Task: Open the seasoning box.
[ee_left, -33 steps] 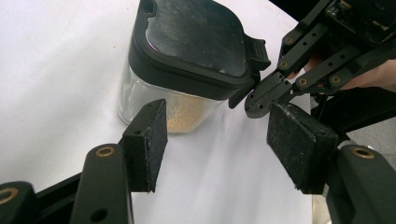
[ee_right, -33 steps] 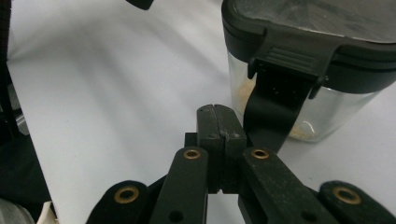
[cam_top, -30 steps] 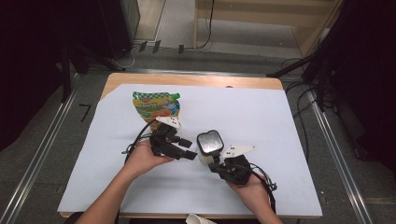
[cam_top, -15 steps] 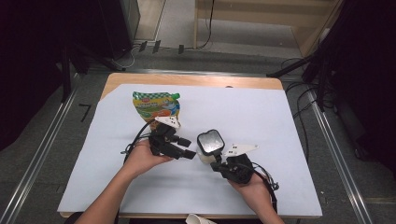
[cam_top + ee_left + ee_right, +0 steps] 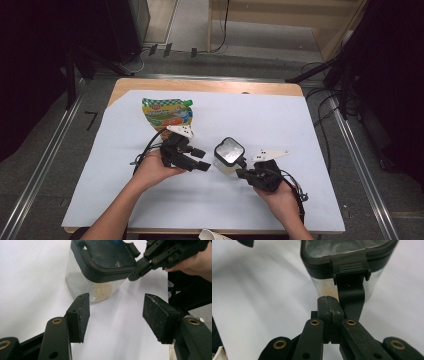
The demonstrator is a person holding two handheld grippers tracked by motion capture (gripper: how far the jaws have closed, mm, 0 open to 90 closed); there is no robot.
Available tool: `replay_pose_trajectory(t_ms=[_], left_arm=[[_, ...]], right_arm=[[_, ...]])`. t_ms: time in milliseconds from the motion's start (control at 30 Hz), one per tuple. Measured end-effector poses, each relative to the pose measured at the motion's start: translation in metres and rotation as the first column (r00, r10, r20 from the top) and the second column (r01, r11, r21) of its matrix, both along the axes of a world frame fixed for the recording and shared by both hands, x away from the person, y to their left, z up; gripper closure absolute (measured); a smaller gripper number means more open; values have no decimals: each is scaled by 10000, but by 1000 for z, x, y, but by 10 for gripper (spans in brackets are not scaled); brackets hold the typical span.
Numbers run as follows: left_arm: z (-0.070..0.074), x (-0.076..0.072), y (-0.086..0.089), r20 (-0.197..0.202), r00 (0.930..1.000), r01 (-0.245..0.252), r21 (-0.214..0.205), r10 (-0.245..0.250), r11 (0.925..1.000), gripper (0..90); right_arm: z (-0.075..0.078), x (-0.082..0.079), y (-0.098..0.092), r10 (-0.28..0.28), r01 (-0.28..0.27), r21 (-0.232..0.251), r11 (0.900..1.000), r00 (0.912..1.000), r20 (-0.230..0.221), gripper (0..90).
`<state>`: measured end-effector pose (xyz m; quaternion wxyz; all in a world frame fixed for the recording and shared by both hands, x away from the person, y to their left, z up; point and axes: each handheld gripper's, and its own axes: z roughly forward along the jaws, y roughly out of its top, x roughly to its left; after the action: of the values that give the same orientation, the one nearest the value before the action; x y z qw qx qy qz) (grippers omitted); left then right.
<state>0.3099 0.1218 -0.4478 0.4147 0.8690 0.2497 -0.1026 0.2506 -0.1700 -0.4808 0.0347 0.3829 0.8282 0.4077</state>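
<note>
A clear square container [image 5: 229,155] with a black clip-on lid stands on the white sheet, with pale contents at its bottom [image 5: 102,290]. My left gripper [image 5: 200,159] lies just left of it, pointing at it, jaws open and empty [image 5: 116,307]. My right gripper [image 5: 241,173] comes in from the lower right, shut, with its tips [image 5: 329,300] at the container's wall beside a lid clasp [image 5: 350,297] that hangs down. The left gripper view shows the right gripper's tip [image 5: 136,273] under the lid's edge [image 5: 105,267].
A green printed pouch [image 5: 167,114] lies flat behind the left gripper. The white sheet [image 5: 260,120] covers most of the wooden table [image 5: 200,86]. Metal rails [image 5: 40,165] run along both sides. A white object [image 5: 212,235] sits at the front edge.
My right hand has shifted slightly to the right while its tip stays at the container. The left gripper and the pouch have kept still.
</note>
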Motion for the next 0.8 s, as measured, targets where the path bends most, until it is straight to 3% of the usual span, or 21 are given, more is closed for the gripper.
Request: replay_pose_trajectory(t_ms=[200,500,800], left_arm=[[-1,-1,-3,84,10000,10,68,-10,10000,397],[-1,0,-9,84,9999,-109,-146,111,9998,427],[-2,2,-19,395,9990,187,121,-192,9998,393]], right_arm=[[1,4,-9,-164,165,-42,9999,9999,50,900],[0,12,-20,-432,434,-147,9990,9990,111,900],[0,23,-30,-749,749,-214,9970,9972,31,900]])
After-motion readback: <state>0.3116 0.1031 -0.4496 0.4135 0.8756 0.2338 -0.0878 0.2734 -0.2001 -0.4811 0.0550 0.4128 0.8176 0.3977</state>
